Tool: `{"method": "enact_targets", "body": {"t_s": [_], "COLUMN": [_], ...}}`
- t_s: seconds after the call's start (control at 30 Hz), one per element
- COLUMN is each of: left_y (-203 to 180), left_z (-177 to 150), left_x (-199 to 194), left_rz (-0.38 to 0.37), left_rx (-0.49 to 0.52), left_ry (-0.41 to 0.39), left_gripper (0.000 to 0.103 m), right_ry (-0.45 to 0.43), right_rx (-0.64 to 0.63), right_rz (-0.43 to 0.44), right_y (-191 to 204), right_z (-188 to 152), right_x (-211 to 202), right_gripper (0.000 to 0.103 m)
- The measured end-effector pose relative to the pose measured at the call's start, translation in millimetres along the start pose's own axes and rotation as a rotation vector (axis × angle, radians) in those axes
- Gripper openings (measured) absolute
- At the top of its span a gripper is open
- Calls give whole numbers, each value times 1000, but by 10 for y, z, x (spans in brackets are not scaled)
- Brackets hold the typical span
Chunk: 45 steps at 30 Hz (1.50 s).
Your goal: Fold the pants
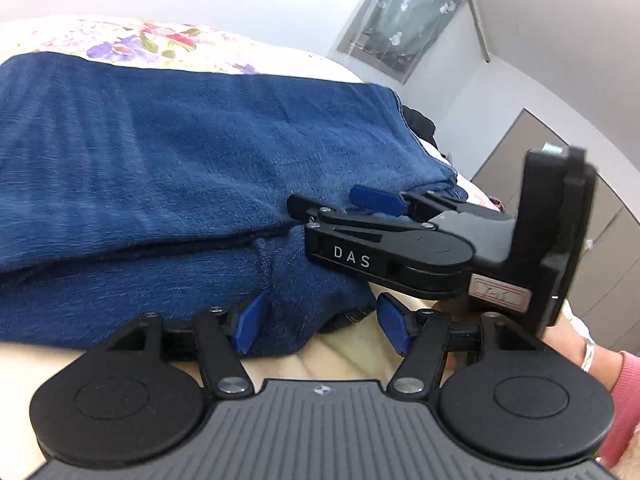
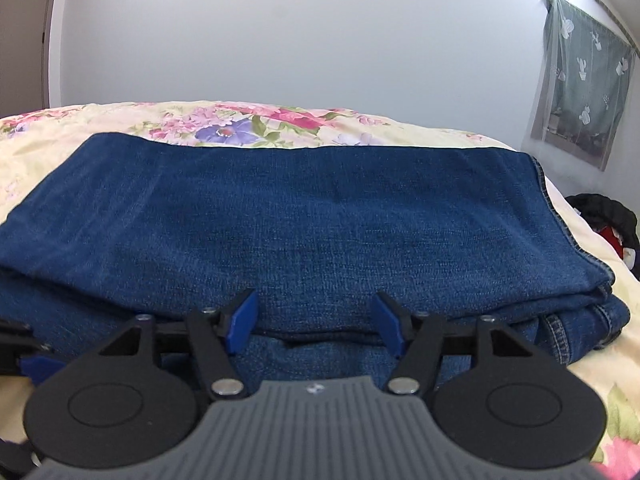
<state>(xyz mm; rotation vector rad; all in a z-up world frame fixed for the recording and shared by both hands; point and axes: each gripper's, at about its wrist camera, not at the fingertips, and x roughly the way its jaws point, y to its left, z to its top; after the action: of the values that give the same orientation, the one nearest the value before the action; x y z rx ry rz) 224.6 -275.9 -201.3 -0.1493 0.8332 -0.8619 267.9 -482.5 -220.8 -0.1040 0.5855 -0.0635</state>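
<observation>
Dark blue jeans lie folded in layers on a floral bedspread; they fill the right wrist view too. My left gripper is open, its blue pads either side of the near edge of the denim stack. My right gripper is open at the near folded edge, nothing clamped. In the left wrist view the right gripper reaches in from the right, resting at the jeans' edge. The left gripper's tip shows at the far left of the right wrist view.
The bedspread extends beyond the jeans. A dark bundle of clothes with something red lies at the bed's right side. A curtained window hangs on the right wall. A grey cabinet stands right of the bed.
</observation>
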Motion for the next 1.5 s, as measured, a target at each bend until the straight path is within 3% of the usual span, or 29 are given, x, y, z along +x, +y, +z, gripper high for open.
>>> {"method": "enact_targets", "body": {"t_s": [0.07, 0.17, 0.3, 0.37, 0.47, 0.53, 0.6, 0.7, 0.77, 0.9, 0.97, 1.03, 1.1, 1.2, 1.3, 1.5], "left_y": [24, 204, 789, 1094, 1436, 1574, 1667, 1740, 1778, 1853, 1864, 1852, 1871, 1801, 1638, 1429], "left_z": [6, -34, -76, -77, -62, -22, 6, 56, 80, 113, 145, 148, 139, 192, 394, 754], "left_x": [-216, -705, -1216, -1309, -1304, -1200, -1079, -966, -855, -695, -659, -675, -687, -720, -697, -658], "left_rz": [10, 69, 184, 216, 187, 206, 177, 124, 50, -4, -34, -41, -37, -85, -75, -118], "left_rx": [-18, -65, -291, -400, -524, -539, -544, -542, -590, -653, -652, -660, -708, -687, -625, -632], "left_ry": [-31, -157, -298, -317, -340, -315, -283, -297, -296, -293, -300, -313, -332, -374, -378, -391], "left_gripper": [74, 74, 76, 77, 77, 77, 79, 85, 88, 89, 82, 62, 25, 18, 16, 16], "right_ry": [10, 29, -87, -130, -138, -97, -57, -47, -41, -41, -39, -42, -46, -49, -50, -58], "right_rx": [0, -2, -1, -77, -130, -99, -79, -34, -31, -34, -32, -29, -27, -29, -36, -16], "right_rz": [0, -11, 39, 46, 35, 44, 39, 55, 57, 56, 57, 59, 60, 56, 55, 80], "right_y": [39, 43, 192, 388, 571, 590, 579, 524, 523, 539, 539, 530, 528, 542, 556, 502], "right_z": [30, 137, 258, 279, 283, 252, 193, 168, 162, 147, 146, 139, 130, 112, 109, 153], "right_x": [4, -50, -242, -301, -230, -124, -41, -12, 14, 48, 52, 44, 37, 46, 35, -48], "right_gripper": [60, 61, 62, 62, 63, 63, 64, 68, 70, 72, 72, 72, 73, 73, 75, 76]}}
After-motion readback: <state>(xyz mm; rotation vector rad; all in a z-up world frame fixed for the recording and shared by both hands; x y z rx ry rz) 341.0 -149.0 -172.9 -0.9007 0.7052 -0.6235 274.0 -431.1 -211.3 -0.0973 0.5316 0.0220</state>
